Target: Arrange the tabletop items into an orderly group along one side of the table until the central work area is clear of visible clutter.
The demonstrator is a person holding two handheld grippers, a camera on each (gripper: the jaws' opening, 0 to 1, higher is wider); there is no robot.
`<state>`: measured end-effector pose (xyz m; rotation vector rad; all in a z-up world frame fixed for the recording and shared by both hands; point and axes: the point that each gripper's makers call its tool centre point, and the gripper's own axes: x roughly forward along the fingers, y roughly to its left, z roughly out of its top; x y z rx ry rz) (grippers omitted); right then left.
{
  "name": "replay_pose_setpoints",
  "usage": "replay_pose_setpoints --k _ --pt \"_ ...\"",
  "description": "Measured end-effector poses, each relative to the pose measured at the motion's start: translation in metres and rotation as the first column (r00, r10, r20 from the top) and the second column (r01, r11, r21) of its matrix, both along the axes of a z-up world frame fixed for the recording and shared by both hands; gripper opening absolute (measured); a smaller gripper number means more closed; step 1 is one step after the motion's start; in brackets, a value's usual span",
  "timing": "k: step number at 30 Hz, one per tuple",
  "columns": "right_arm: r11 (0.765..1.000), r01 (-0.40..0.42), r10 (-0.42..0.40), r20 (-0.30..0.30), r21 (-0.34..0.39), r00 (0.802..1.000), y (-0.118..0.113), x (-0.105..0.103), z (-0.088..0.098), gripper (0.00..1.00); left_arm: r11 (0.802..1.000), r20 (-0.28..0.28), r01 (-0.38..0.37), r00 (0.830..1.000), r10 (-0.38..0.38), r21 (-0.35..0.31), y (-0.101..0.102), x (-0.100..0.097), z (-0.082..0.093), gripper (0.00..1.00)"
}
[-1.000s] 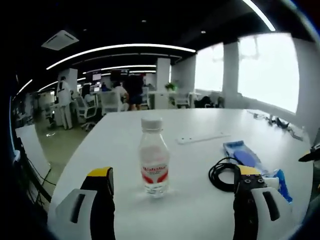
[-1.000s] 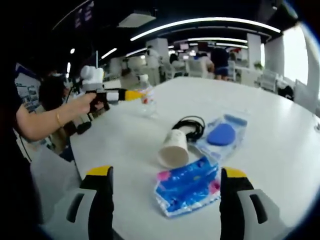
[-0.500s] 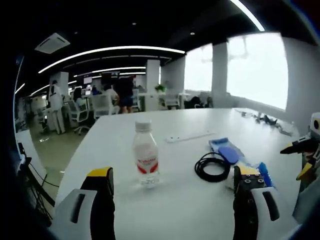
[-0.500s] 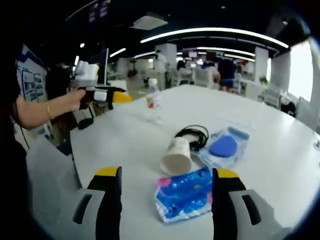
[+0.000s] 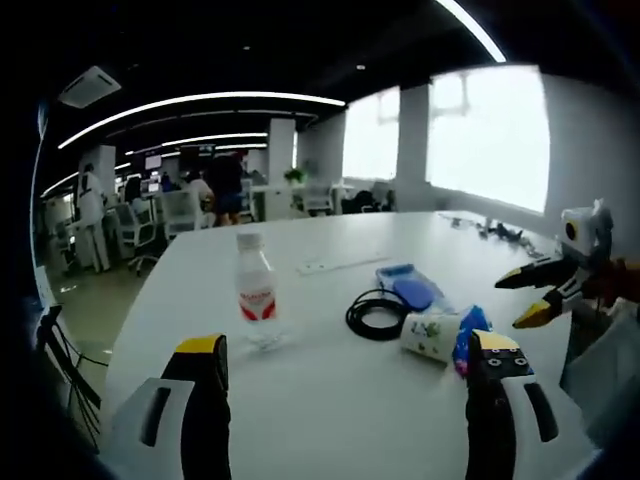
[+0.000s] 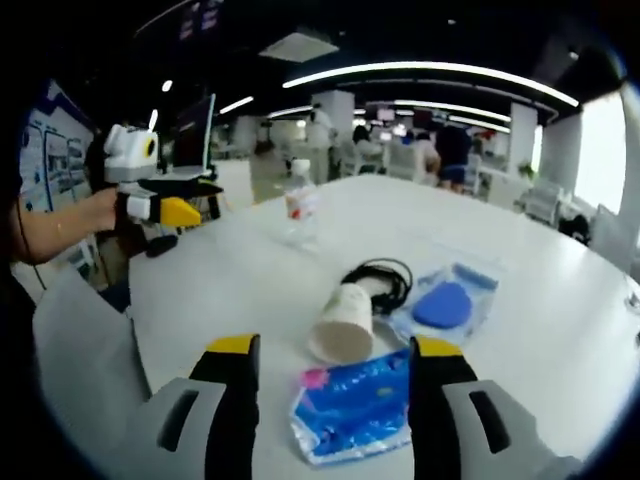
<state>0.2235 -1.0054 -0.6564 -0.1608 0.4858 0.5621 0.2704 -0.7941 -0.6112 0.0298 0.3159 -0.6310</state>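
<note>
A clear water bottle (image 5: 255, 300) with a red label and white cap stands upright on the white table (image 5: 330, 410). To its right lie a black coiled cable (image 5: 378, 315), a white paper cup (image 5: 430, 335) on its side, a blue wipes pack (image 5: 470, 332) and a blue pad in a clear bag (image 5: 408, 288). My left gripper (image 5: 348, 348) is open and holds nothing, short of the bottle. My right gripper (image 6: 334, 348) is open above the wipes pack (image 6: 350, 412), just behind the cup (image 6: 342, 322). The right gripper (image 5: 535, 295) enters from the right, jaws apart.
A white power strip (image 5: 340, 264) lies farther back on the table. A hand holds the left gripper (image 6: 165, 210) near the table's left edge, close to the bottle (image 6: 300, 210). Office chairs, desks and people stand beyond the table. Small items lie by the window side (image 5: 490, 230).
The left gripper has drawn back from the bottle and its view has swung, bringing the cup, the pack and the right gripper in. The right gripper's jaws have narrowed a little.
</note>
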Motion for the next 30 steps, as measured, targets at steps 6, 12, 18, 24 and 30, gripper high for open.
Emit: replay_pose_setpoints --k 6,12,18,24,30 --pt "0.997 -0.036 0.036 0.004 -0.075 0.999 0.005 0.011 -0.015 0.51 0.998 0.008 0.042 0.999 -0.042 0.049 0.0 -0.023 -0.005 0.98" --pt "0.993 -0.025 0.024 -0.011 -0.112 1.0 0.006 0.025 -0.035 0.46 0.99 0.007 0.098 0.995 -0.099 0.102 -0.006 -0.042 -0.015 0.98" --pt "0.985 0.017 -0.017 0.007 -0.172 1.0 -0.002 0.043 -0.049 0.39 0.989 0.057 0.107 0.992 -0.113 0.103 -0.009 -0.048 -0.01 0.96" --pt "0.979 0.016 -0.009 0.034 -0.206 0.999 -0.001 0.054 -0.059 0.31 0.979 0.052 0.138 0.988 -0.147 0.153 -0.01 -0.055 -0.02 0.96" --pt "0.978 0.06 -0.061 -0.002 -0.199 0.998 -0.003 0.057 -0.067 0.28 0.979 0.017 0.159 0.987 -0.162 0.127 -0.013 -0.064 -0.027 0.94"
